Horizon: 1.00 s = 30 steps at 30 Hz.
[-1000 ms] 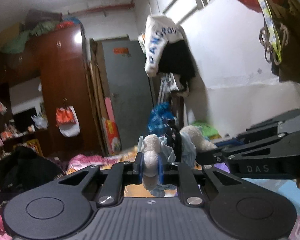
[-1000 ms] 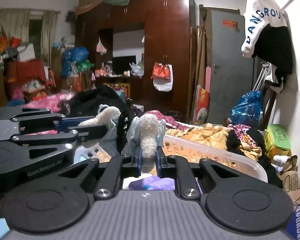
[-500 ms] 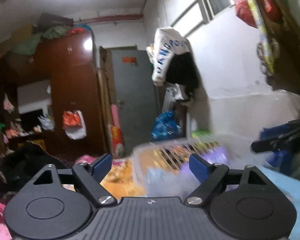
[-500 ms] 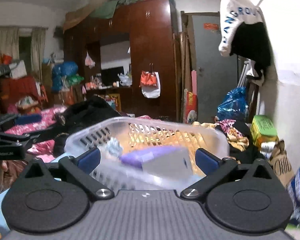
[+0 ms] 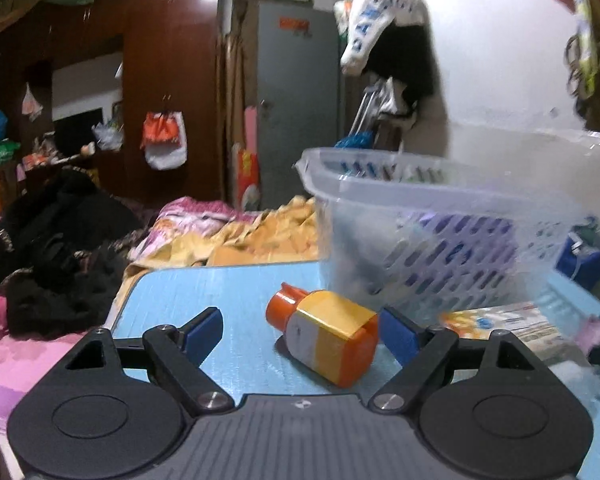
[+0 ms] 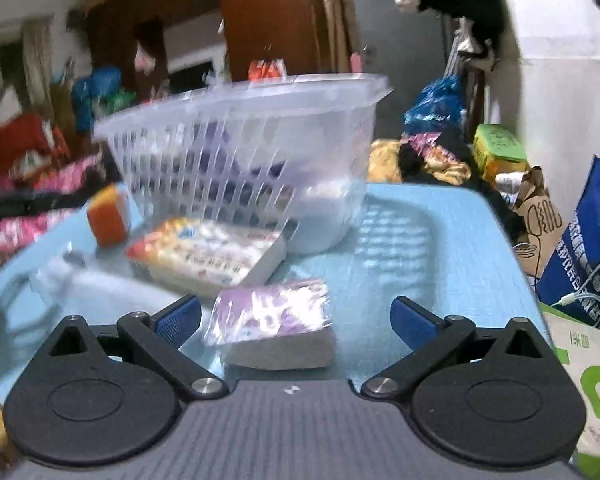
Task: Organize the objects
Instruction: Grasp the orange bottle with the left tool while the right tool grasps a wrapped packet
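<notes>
1. Both tools have let go of the plush toy pinched a second ago and dropped toward the blue desk (image 5: 220,292).
2. Left tool (image 5: 300,330) stands spread around one orange-capped bottle (image 5: 324,336) lying near the desk's left edge.
3. Right tool (image 6: 296,320) stands spread around one purple packet (image 6: 272,320); its print is unreadable.
4. One clear basket (image 6: 240,152) sits mid-desk.

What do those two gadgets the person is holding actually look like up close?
Both look alike. The left hand-held gripper and the right hand-held gripper each have a ribbed grey body, two round black discs, black linkage arms with silver screws, and blue pads on the fingertips. No cables or sleeves show.
</notes>
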Each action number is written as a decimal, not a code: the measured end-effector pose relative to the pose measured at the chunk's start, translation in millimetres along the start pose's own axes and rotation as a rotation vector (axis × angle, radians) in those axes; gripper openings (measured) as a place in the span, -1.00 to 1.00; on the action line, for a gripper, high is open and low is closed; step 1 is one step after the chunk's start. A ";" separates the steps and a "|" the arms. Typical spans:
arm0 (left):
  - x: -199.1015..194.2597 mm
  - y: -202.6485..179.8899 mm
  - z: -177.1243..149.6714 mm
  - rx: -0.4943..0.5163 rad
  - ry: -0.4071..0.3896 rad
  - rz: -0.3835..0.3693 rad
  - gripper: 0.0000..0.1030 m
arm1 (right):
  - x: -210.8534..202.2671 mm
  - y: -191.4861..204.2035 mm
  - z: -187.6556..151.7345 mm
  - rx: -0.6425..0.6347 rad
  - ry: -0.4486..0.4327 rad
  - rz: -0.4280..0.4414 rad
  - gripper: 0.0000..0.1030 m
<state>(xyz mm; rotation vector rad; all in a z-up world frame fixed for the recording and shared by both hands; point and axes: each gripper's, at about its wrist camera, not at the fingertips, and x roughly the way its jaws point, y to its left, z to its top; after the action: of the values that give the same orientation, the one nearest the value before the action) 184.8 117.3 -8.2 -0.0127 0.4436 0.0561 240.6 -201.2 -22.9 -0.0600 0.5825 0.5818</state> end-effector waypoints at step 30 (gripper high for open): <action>22.6 -19.3 -12.5 0.027 0.137 0.076 -0.12 | -7.8 13.0 -22.4 -0.084 -0.003 -0.027 0.32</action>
<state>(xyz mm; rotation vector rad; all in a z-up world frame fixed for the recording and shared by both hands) 200.9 98.8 -29.2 0.0267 0.5820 0.1247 217.1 -199.0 -36.1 -0.1459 0.5538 0.5800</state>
